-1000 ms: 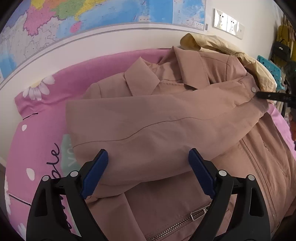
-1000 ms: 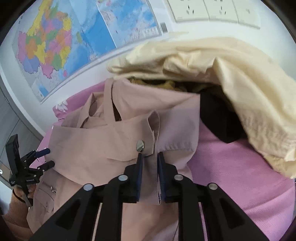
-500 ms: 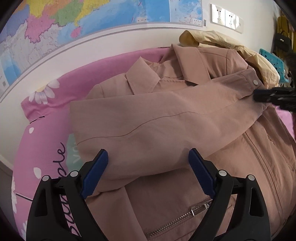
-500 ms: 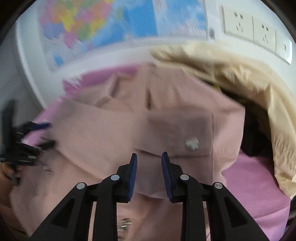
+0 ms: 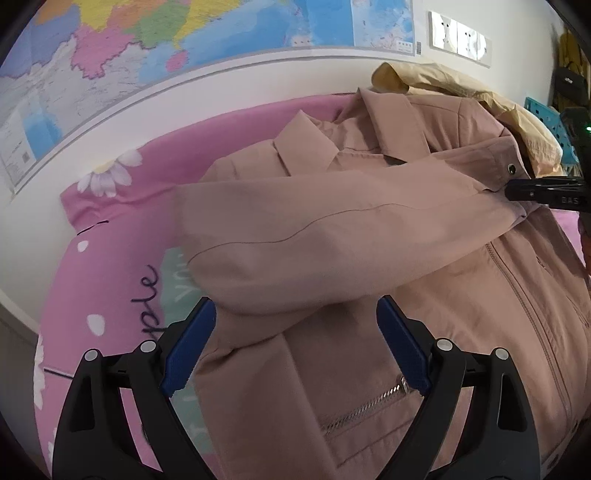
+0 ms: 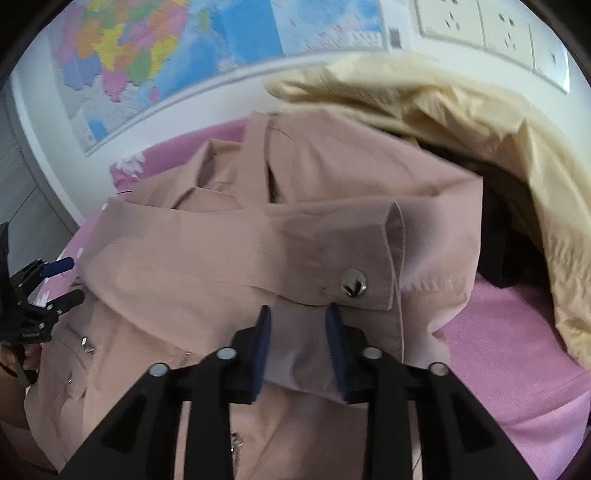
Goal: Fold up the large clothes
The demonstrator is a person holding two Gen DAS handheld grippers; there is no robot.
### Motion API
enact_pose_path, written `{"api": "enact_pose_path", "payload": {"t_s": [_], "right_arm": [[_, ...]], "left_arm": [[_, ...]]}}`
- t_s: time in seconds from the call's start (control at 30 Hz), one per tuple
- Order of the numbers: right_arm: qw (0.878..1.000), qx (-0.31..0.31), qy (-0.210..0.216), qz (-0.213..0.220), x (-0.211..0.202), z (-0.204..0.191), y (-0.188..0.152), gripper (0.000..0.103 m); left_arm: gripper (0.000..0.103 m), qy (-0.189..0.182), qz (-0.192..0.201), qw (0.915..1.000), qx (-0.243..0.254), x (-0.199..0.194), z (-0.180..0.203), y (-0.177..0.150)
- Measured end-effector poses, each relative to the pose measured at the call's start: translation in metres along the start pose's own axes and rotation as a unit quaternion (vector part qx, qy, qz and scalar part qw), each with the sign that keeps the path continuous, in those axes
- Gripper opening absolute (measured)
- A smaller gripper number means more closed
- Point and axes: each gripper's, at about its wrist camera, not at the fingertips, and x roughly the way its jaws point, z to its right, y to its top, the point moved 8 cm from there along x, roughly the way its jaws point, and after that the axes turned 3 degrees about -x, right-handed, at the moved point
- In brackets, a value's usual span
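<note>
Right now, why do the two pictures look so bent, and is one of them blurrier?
Both views are fisheye: the wall map curves and corners go dark. Left wrist view is sharp on the pink jacket. Right wrist view is softer, with the map and sockets smeared, though the sleeve snap stays fairly clear.

A bedroom in a home.
A pink bedsheet [image 5: 110, 266] printed with daisies and lettering runs up to a white wall carrying a large coloured map [image 5: 155, 44] and a row of sockets [image 5: 460, 38]; clothes [image 6: 461, 122] are heaped at the sheet's far edge.
</note>
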Motion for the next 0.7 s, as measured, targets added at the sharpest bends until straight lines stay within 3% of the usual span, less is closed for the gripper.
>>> {"api": "enact_pose_path", "payload": {"t_s": [0.23,0.37,0.5,0.57,0.7], "right_arm": [[1.0,-0.021,0.003,-0.012,0.002,-0.012,-0.006,0.03],[0.999,0.022,0.016,-0.034,0.012,0.003,-0.015,0.031],[0.999,0.022,0.046,-0.006,-0.022,-0.005,-0.017,0.056],[0.998,0.025,0.061,0.001,-0.043,-0.006,-0.025,0.057],[0.994,0.06,0.091,0.019,-0.084,0.004,-0.052,0.072]], "left_arm": [[0.088,-0.003,0.005,0.9992,-0.039,-0.022,-0.02,-0.015],[0.088,-0.004,0.004,0.9976,-0.069,-0.038,-0.038,-0.032],[0.088,-0.029,-0.007,0.9937,-0.108,-0.052,-0.054,-0.057],[0.088,-0.051,-0.01,0.9906,-0.127,-0.057,-0.056,-0.07],[0.088,-0.098,-0.027,0.9835,-0.15,-0.065,-0.053,-0.096]]}}
